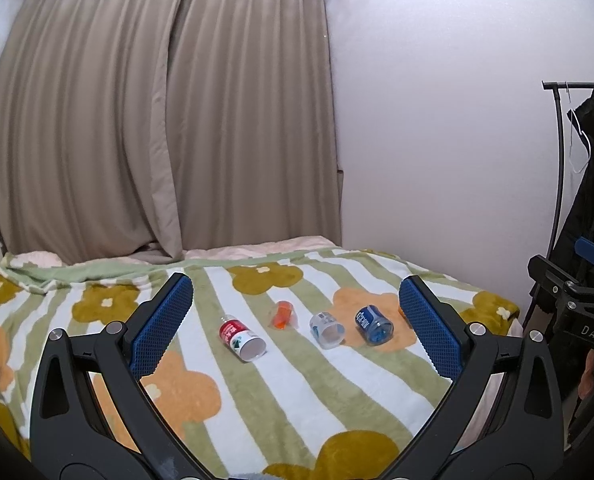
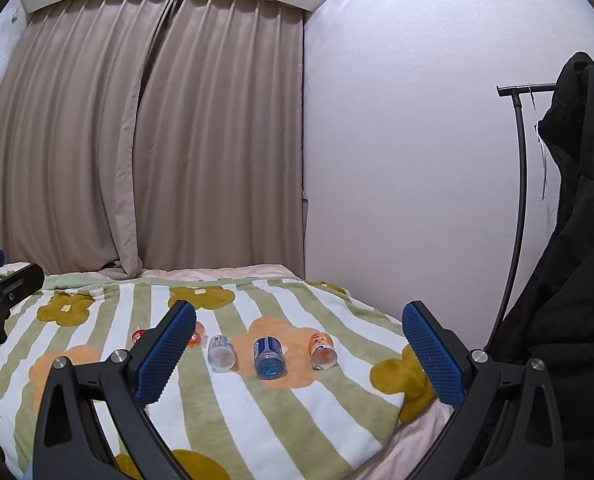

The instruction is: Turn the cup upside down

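Lying sideways on blanket (image 2: 257,412), cups (image 2: 269,358), mouths toward camera

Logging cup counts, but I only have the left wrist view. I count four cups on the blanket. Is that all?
Observer: No, five. An orange-labelled cup lies just right of the blue cup.
Operator: Upright or tipped?
Observer: On its side, mouth toward the right wrist camera.
Operator: Is the right gripper holding anything?
Observer: No. The right gripper is open and empty, short of the cups.
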A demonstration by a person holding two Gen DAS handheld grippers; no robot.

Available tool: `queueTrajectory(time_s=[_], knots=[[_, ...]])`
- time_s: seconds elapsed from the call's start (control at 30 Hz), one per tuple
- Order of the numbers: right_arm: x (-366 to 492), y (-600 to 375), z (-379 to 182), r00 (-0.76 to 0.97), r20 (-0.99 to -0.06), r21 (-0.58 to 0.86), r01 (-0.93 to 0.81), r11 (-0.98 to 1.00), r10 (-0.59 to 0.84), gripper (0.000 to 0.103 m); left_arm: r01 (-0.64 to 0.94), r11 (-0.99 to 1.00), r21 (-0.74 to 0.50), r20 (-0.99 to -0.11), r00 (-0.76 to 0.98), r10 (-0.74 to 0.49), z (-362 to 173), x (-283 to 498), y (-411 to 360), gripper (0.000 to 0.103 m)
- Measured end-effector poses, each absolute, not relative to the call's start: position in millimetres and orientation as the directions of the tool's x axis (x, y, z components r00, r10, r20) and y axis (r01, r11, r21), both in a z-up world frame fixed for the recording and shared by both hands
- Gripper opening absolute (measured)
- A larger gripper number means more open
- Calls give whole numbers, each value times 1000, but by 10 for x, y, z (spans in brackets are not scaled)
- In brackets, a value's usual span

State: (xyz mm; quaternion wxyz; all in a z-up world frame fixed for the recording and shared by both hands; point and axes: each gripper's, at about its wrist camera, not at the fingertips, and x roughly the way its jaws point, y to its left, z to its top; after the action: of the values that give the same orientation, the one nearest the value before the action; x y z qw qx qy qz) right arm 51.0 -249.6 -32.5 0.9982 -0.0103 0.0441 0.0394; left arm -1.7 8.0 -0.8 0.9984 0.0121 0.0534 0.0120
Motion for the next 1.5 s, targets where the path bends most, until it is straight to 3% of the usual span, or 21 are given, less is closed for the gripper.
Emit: queueTrajectory(time_s=[1.5], knots=[[571,-2418,-393,985,-134,6,-112,994,112,103,-30,1000,1,-177,984,30,-38,144,140,103]])
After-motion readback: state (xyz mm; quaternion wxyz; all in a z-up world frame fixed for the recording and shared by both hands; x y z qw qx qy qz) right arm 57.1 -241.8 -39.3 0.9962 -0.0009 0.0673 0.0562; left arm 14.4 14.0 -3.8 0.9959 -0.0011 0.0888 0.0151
